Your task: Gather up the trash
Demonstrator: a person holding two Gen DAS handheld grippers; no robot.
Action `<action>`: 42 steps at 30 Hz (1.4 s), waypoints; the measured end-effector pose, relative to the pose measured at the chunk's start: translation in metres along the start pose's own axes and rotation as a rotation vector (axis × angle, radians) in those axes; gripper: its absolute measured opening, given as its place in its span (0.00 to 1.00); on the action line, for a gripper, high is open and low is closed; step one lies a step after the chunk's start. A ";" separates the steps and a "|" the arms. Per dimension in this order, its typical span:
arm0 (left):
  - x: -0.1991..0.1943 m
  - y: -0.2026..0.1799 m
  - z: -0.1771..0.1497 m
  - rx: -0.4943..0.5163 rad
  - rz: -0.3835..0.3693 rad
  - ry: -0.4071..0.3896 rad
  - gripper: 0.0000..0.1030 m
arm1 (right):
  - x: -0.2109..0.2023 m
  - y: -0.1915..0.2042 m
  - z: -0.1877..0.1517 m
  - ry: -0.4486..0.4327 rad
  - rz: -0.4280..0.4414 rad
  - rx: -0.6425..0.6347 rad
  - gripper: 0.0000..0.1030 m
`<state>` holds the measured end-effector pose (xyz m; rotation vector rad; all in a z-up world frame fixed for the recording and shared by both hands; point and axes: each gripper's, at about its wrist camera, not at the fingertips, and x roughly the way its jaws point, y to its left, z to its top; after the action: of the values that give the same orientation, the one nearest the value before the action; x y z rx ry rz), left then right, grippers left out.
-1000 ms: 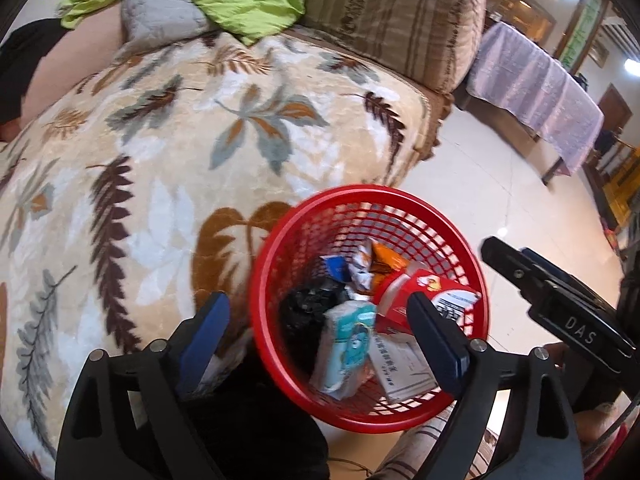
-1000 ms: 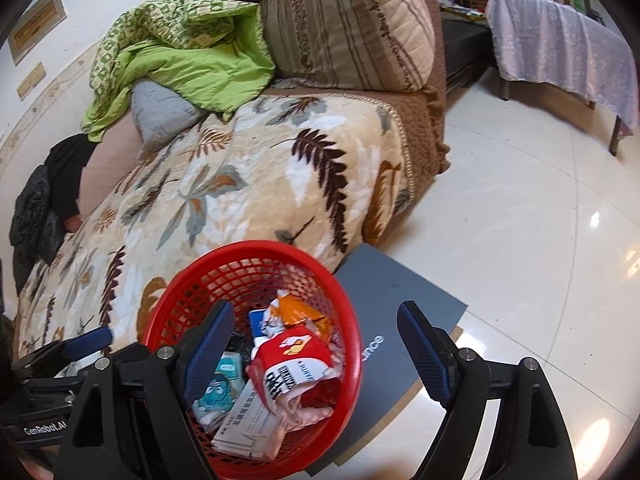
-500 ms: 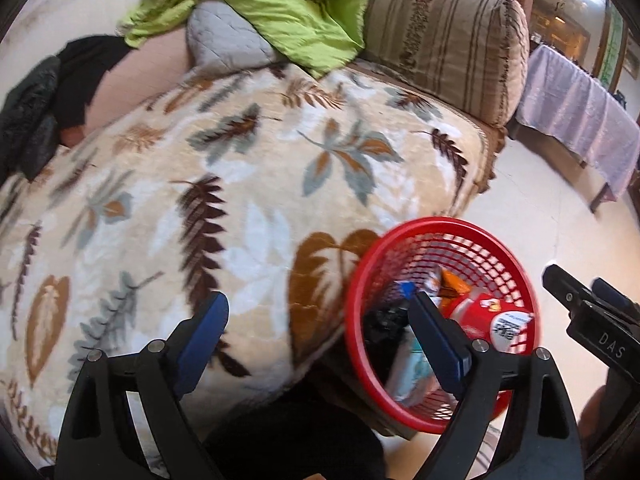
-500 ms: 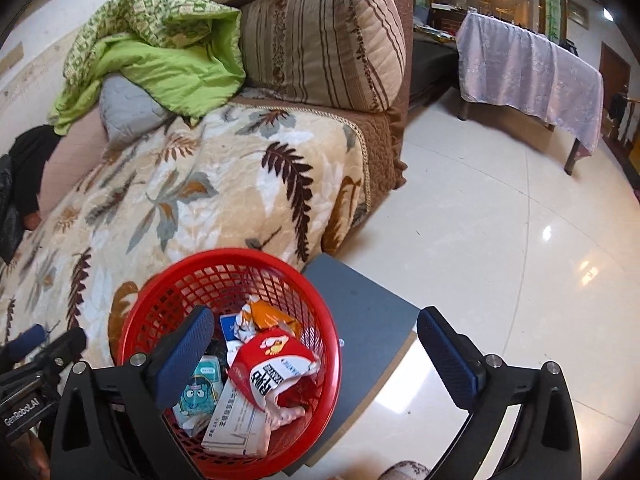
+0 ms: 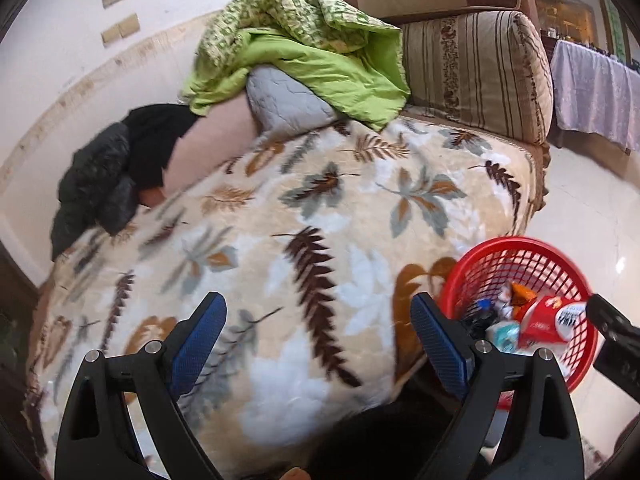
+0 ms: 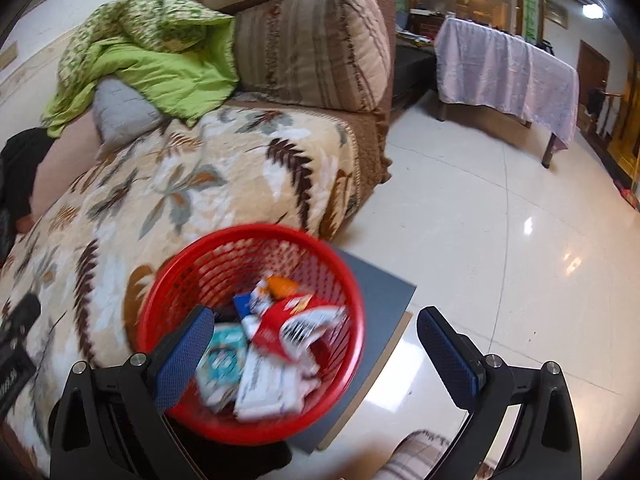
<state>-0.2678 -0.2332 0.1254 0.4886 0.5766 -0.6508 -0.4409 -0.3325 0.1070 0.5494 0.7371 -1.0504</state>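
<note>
A red mesh basket (image 6: 192, 276) stands on a grey board beside the sofa; it also shows at the lower right of the left wrist view (image 5: 516, 254). It holds several wrappers, among them a red and white packet (image 6: 298, 326) and a teal tissue pack (image 6: 222, 364). My left gripper (image 5: 318, 350) is open and empty over the leaf-patterned blanket (image 5: 320, 216), left of the basket. My right gripper (image 6: 316, 356) is open and empty, above the basket's right side. No loose trash shows on the sofa.
A green quilt (image 5: 304, 48) and a grey cushion (image 5: 284, 102) lie at the sofa's back, black clothes (image 5: 116, 168) at the left. A striped armrest (image 6: 316, 40) ends the sofa. A cloth-covered table (image 6: 508, 68) stands across the glossy tile floor (image 6: 520, 240).
My left gripper has swung left and up, from over the basket to over the blanket. My right gripper has pulled back and turned slightly right. Both stay open.
</note>
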 end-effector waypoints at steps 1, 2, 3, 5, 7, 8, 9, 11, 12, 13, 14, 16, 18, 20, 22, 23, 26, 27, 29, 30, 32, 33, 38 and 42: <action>-0.004 0.003 -0.003 0.007 0.005 -0.002 0.90 | -0.006 0.003 -0.006 0.004 0.016 -0.011 1.00; -0.008 0.005 -0.005 0.013 0.013 -0.001 0.90 | -0.012 0.006 -0.012 0.003 0.022 -0.027 1.00; -0.012 0.007 -0.008 0.020 0.034 -0.002 0.90 | -0.015 0.009 -0.015 0.003 0.022 -0.041 1.00; -0.022 0.011 -0.015 0.034 0.070 -0.026 0.90 | -0.026 0.015 -0.022 -0.003 0.012 -0.071 1.00; -0.032 0.016 -0.022 0.040 0.087 -0.056 0.90 | -0.041 0.019 -0.027 -0.041 -0.011 -0.094 1.00; -0.037 0.020 -0.026 0.037 0.086 -0.066 0.90 | -0.047 0.020 -0.029 -0.061 -0.021 -0.098 1.00; -0.041 0.024 -0.029 0.029 0.082 -0.071 0.90 | -0.056 0.019 -0.030 -0.093 -0.030 -0.096 1.00; -0.046 0.031 -0.036 0.014 0.072 -0.078 0.90 | -0.067 0.015 -0.031 -0.137 -0.028 -0.074 1.00; -0.047 0.034 -0.039 0.008 0.066 -0.076 0.90 | -0.072 0.014 -0.031 -0.155 -0.031 -0.063 1.00; -0.048 0.036 -0.041 0.001 0.059 -0.074 0.90 | -0.077 0.013 -0.031 -0.175 -0.040 -0.056 1.00; -0.047 0.039 -0.044 -0.008 0.050 -0.072 0.91 | -0.081 0.014 -0.032 -0.191 -0.061 -0.056 1.00; -0.045 0.044 -0.046 -0.025 0.037 -0.065 0.91 | -0.084 0.018 -0.032 -0.205 -0.110 -0.073 1.00; -0.042 0.046 -0.048 -0.042 0.023 -0.054 0.91 | -0.082 0.024 -0.032 -0.198 -0.154 -0.101 1.00; -0.040 0.048 -0.049 -0.051 0.014 -0.051 0.91 | -0.077 0.029 -0.032 -0.182 -0.172 -0.127 1.00; -0.040 0.047 -0.049 -0.054 0.012 -0.051 0.91 | -0.075 0.028 -0.032 -0.172 -0.157 -0.124 1.00; -0.039 0.048 -0.049 -0.052 0.014 -0.051 0.91 | -0.075 0.027 -0.033 -0.169 -0.153 -0.119 1.00; -0.039 0.049 -0.050 -0.051 0.012 -0.048 0.91 | -0.073 0.025 -0.033 -0.162 -0.153 -0.115 1.00; -0.039 0.048 -0.050 -0.052 0.012 -0.049 0.91 | -0.072 0.025 -0.033 -0.160 -0.152 -0.116 1.00; -0.039 0.049 -0.050 -0.051 0.007 -0.048 0.91 | -0.074 0.026 -0.035 -0.162 -0.149 -0.115 1.00; -0.038 0.048 -0.051 -0.051 0.006 -0.048 0.91 | -0.075 0.027 -0.036 -0.165 -0.149 -0.116 1.00; -0.038 0.048 -0.051 -0.049 0.004 -0.048 0.91 | -0.075 0.027 -0.036 -0.169 -0.147 -0.117 1.00; -0.037 0.046 -0.051 -0.049 0.003 -0.048 0.91 | -0.075 0.027 -0.037 -0.170 -0.146 -0.117 1.00; -0.037 0.045 -0.052 -0.046 0.004 -0.048 0.91 | -0.073 0.026 -0.037 -0.160 -0.141 -0.114 1.00; -0.037 0.045 -0.052 -0.050 0.005 -0.048 0.91 | -0.073 0.027 -0.038 -0.158 -0.141 -0.117 1.00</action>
<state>-0.2792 -0.1563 0.1211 0.4267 0.5453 -0.6407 -0.4482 -0.2528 0.1400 0.3137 0.6996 -1.1592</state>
